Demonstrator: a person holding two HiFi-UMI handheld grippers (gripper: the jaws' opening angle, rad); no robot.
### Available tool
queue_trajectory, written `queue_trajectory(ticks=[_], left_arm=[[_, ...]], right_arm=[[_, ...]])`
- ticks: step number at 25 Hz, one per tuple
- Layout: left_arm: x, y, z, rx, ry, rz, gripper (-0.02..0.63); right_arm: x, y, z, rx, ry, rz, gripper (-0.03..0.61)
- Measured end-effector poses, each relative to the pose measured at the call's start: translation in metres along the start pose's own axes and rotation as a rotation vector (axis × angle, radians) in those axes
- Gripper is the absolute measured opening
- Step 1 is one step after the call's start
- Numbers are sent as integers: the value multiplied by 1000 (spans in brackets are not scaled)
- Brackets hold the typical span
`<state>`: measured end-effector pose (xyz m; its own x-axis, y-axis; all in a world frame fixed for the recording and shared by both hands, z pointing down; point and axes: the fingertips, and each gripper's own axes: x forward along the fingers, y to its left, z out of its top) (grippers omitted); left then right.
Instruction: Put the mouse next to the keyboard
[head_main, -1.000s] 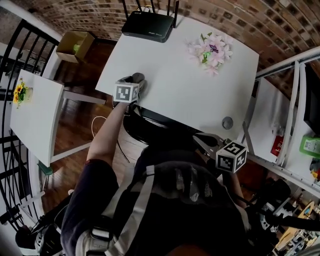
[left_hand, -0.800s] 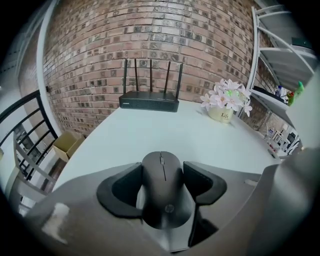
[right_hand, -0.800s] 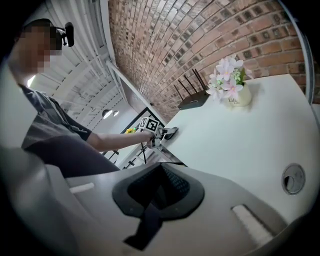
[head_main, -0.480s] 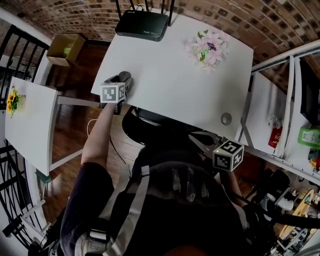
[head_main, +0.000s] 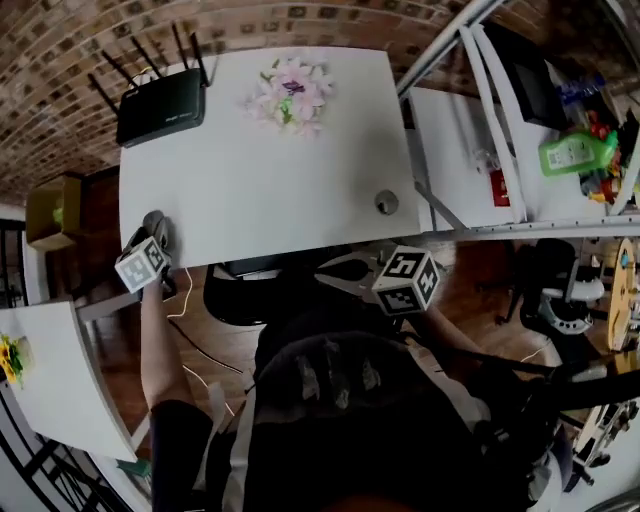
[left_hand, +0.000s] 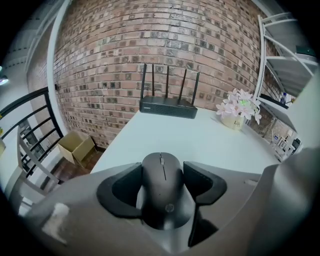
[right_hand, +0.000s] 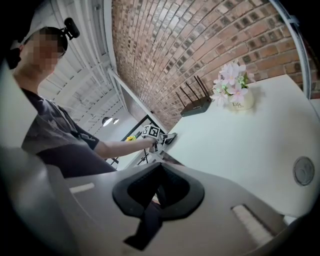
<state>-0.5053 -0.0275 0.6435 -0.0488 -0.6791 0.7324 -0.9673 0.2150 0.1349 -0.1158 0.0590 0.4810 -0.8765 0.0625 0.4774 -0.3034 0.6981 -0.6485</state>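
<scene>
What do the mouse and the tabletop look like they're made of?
Mouse: likely matte dark plastic; smooth moulded shell, only soft highlights. Tabletop: smooth white surface, perhaps laminate or painted board; uniform, no grain shows, so the core is unclear.

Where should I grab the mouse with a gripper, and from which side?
Grip the mouse by its two long flanks at mid-body, coming from its tail end, as the left gripper does: the flanks run near parallel, while the top is domed.
</scene>
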Motion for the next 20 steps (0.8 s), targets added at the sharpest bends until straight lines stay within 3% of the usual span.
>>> queue_trajectory(ticks=[7,20], left_arm=[[5,4,4,-30,-5,20,272],[-1,5,5,-13,-17,49,273]], right_arm=[[-15,-16,-6,65,-17,-69,6],[-28,-13,-14,73,-23,-89,6]])
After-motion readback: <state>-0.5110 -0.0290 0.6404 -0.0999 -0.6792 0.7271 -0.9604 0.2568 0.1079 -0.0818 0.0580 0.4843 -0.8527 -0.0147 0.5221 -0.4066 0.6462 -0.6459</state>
